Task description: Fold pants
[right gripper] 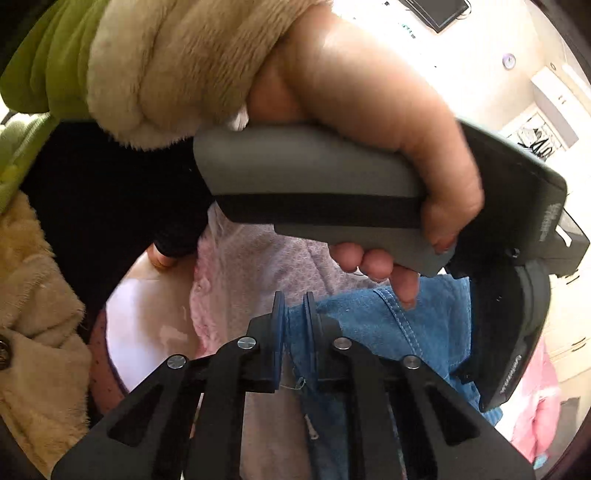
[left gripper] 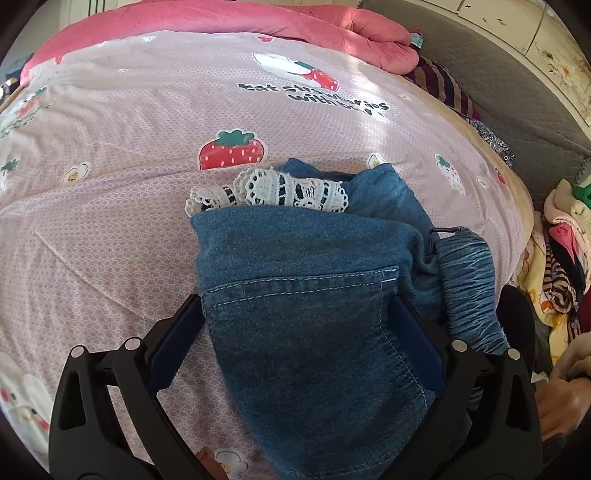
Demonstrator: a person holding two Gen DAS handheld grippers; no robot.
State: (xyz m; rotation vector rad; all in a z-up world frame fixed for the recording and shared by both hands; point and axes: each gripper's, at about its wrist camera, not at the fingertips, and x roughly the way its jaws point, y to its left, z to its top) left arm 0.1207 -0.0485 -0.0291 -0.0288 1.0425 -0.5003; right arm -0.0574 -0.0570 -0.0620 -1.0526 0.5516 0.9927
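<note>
Pants: blue denim pants [left gripper: 306, 295] lie bunched on the bed, in the lower middle of the left wrist view; a back pocket with light stitching faces up.
Lace trim: a white lace trim [left gripper: 280, 190] sticks out from under the upper fold of the denim, on the far side from the camera.
Waistband: a gathered elastic waistband [left gripper: 469, 266] is at the right side of the bundle, near the edge of the bed.
Left gripper: the left gripper [left gripper: 295, 332] has its jaws spread wide – one finger on each side of the pocket area, the denim lying between them; it is not squeezing the cloth.
Right gripper: the right gripper [right gripper: 294, 325] is clenched on the pants, a thin fold of blue denim pinched between its two blue pads [right gripper: 279, 325].
Left hand: in the right wrist view the person's left hand [right gripper: 373, 122] wraps around the grey handle [right gripper: 314, 184] of the other gripper, its fingertips just above the denim.
Sleeve: a beige fluffy sleeve cuff [right gripper: 177, 62] covers the wrist.
Bed sheet: a pink bed sheet [left gripper: 129, 155] with strawberry prints is under the pants.
Quilt: a pink quilt [left gripper: 295, 22] lies at the far end of the bed.
Clothes pile: a pile of mixed clothes [left gripper: 561, 258] is beside the bed, to the right.
</note>
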